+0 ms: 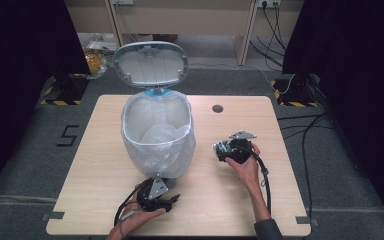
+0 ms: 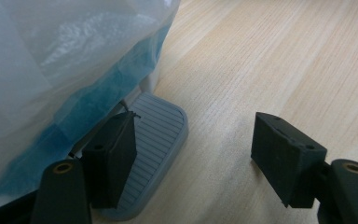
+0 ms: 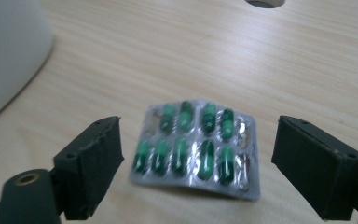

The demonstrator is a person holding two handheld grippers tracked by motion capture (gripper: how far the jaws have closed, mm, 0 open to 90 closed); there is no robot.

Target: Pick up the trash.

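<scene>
The tabletop (image 1: 260, 200) is pale wood with a fine straight grain, rounded at the corners, with a small round hole near its far edge. At its middle stands the bin (image 1: 156, 131), tall and oval, lined with a thin, crinkled translucent bag over a blue layer; its grey lid (image 1: 150, 62) is tipped up and open. At the foot of the bin, on your side, is the pedal (image 2: 156, 154), a flat grey pad with rounded corners and fine ridges across it.

Your left hand-held gripper (image 1: 161, 199) sits low at the pedal, jaws wide; in the left gripper view one jaw rests on or just over the ridged pad and the other hangs clear above bare wood. With the lid up, that jaw seems to be pressing the pedal down. Keep the weight steady there, so the lid holds open.

Your right hand-held gripper (image 1: 226, 149) is to the right of the bin, jaws wide and holding nothing, one on either side of the blister pack (image 3: 196, 147). The pack lies on the tabletop between them, touching neither: a shiny foil sheet, bent slightly along its middle, carrying two rows of green capsules. It is thin and slick, so lower the jaws right down to the wood, close across its short edges, and lift only once it is pinched firmly.
</scene>
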